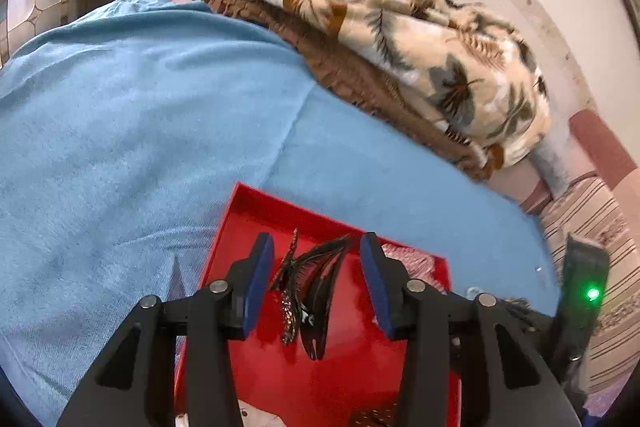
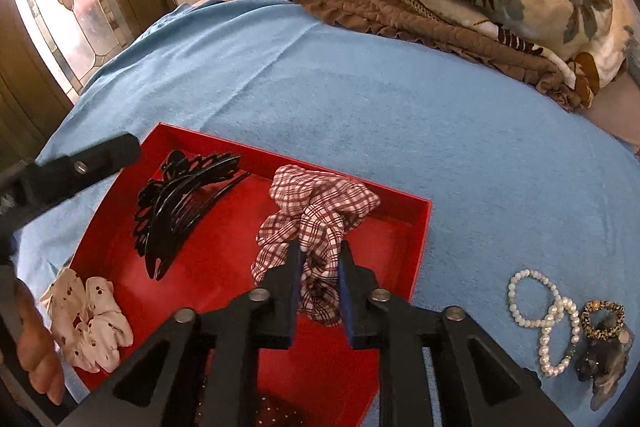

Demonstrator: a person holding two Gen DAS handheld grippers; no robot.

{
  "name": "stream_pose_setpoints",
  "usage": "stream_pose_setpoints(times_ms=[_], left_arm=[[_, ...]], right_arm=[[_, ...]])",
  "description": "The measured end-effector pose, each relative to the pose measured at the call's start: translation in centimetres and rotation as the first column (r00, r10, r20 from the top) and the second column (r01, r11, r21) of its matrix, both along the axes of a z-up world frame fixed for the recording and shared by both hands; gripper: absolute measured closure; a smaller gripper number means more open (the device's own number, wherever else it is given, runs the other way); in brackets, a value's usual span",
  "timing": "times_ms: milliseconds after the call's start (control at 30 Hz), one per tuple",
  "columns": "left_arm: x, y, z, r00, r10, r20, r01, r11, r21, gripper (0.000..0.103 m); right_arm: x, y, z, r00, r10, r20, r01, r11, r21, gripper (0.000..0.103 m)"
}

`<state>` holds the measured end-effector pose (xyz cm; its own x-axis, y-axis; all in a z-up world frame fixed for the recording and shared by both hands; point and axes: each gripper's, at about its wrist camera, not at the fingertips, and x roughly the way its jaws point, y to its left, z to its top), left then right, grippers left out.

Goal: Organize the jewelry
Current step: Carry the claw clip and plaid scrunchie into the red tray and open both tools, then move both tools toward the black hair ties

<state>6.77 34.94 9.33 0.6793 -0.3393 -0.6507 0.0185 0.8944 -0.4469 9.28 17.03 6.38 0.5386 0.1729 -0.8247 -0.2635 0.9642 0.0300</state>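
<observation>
**Both grippers over the red tray**

The left gripper [image 1: 316,287] hangs with jaws spread wide, the black claw clip [image 1: 316,291] lying loose between them in the red tray [image 1: 256,215], whose left rim sits just outside the left jaw; blue towel [image 1: 120,147] stretches beyond. The right gripper [image 2: 320,281] is clamped on the checked scrunchie [image 2: 316,203]. Right of its jaws, past the tray's edge, lie pearl bracelets [image 2: 548,323] on open towel.
</observation>
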Motion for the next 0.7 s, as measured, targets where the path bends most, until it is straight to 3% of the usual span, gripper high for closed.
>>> stream_pose_setpoints(times_ms=[100,233,367,700], left_arm=[[-0.8,0.6,0.7,0.999,0.015,0.033,-0.014,1.000,-0.011,0.049],[-1.7,0.9,1.0,0.999,0.026,0.046,-0.027,1.000,0.011,0.044],[-2.3,1.1,0.7,0.999,0.028,0.034,-0.029,0.998,0.049,0.044],[-5.0,-0.7,1.3,0.999,0.023,0.049,-0.025,0.999,0.047,0.044]], right_arm=[[-0.7,0.1,1.1,0.999,0.006,0.039,-0.005,1.000,-0.011,0.049],[-2.2,-0.4,2.8,0.997,0.010,0.076,-0.008,1.000,-0.015,0.047],[-5.3,-2.3,4.5,0.994,-0.011,0.112,0.009,1.000,0.017,0.033],[-15.5,-13.4,4.6,0.976,-0.166,0.144,0.176,0.983,-0.057,0.029]])
